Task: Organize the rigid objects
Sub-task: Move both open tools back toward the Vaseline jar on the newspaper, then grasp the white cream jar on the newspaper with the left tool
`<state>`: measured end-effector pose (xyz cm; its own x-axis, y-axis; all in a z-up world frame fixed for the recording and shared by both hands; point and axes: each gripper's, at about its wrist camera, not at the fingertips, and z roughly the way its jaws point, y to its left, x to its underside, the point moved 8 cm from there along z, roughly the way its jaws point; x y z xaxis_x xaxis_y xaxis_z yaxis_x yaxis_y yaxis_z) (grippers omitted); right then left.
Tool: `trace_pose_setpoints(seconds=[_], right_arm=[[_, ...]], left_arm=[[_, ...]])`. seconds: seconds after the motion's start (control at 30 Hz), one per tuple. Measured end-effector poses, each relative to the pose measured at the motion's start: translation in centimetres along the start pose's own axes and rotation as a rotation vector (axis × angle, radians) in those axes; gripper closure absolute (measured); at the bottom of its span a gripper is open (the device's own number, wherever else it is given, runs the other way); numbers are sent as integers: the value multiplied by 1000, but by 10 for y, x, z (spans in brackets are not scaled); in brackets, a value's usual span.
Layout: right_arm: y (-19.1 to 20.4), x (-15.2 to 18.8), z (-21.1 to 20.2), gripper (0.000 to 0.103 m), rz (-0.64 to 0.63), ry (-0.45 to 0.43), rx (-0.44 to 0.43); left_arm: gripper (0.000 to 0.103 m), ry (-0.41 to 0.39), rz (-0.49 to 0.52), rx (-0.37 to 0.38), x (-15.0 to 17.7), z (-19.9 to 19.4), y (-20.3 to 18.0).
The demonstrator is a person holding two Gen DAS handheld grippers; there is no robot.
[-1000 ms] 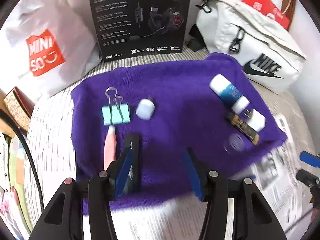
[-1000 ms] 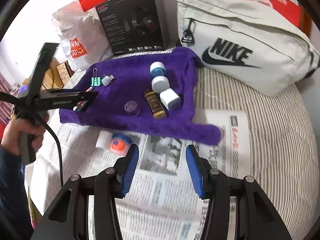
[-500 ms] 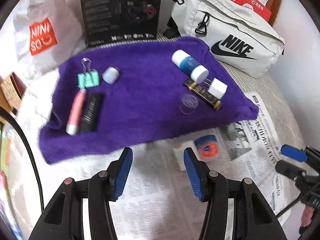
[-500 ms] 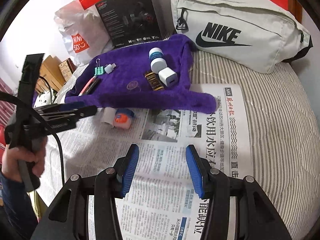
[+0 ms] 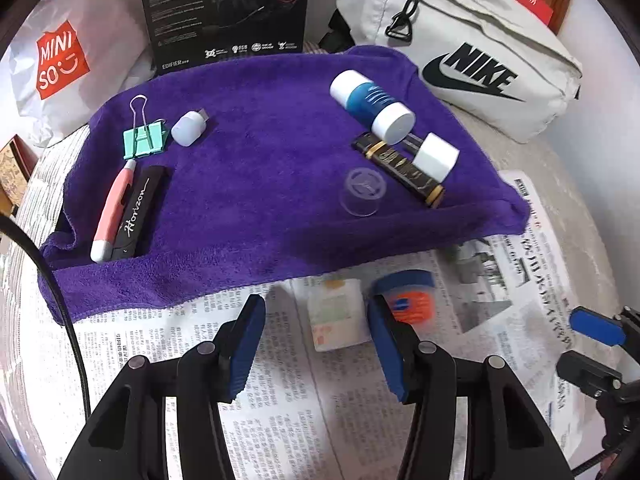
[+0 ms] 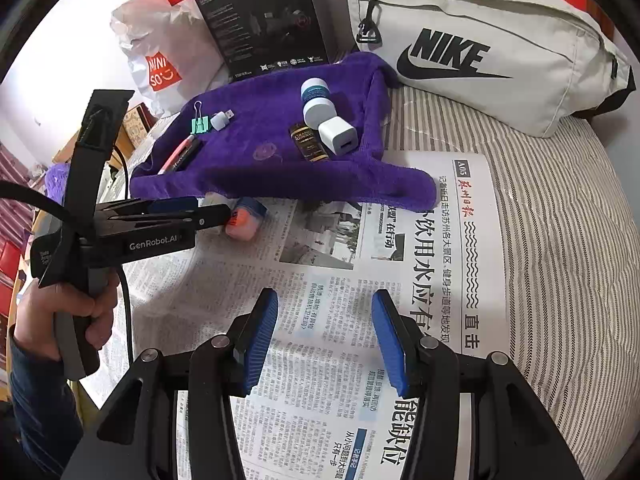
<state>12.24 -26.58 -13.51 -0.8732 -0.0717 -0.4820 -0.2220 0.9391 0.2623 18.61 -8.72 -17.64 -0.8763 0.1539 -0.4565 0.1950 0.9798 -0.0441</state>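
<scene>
A deep purple towel fills the frame's middle. On it lie a mint-green binder clip, a pink-and-white pen and a blue-and-white bottle. Lower down, black-printed newspaper carries an orange-and-blue jar. Upper right, a white bag has black lettering.

"MINISO" on white shopping bag. "NIKE" on grey waist bag. "EDIFIER" on black headset box, "HECATE" along its top edge in the right wrist view. "Horizon" on black bar. "GenRobot.AI" on left claw. "A05" on newspaper.
</scene>
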Motion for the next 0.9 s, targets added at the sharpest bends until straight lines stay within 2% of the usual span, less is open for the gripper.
trace_pose_setpoints(seconds=[0.47, 0.53, 0.6, 0.67, 0.77, 0.9], right_arm=[[-5, 8, 10, 54, 23, 22, -22], [-6, 8, 10, 54, 28, 19, -23], [-5, 9, 11, 54, 34, 23, -26], [-3, 9, 12, 54, 31, 27, -26], [0, 10, 13, 54, 19, 31, -22], [7, 9, 13, 54, 13, 29, -23]], left_arm=[[52, 6, 26, -54, -3, 8, 0], [56, 4, 30, -56, -4, 8, -1], [69, 0, 33, -51, -5, 8, -3], [76, -5, 28, -34, -5, 7, -2], [76, -1, 20, -16, -4, 4, 2], [76, -4, 17, -37, 1, -4, 17]])
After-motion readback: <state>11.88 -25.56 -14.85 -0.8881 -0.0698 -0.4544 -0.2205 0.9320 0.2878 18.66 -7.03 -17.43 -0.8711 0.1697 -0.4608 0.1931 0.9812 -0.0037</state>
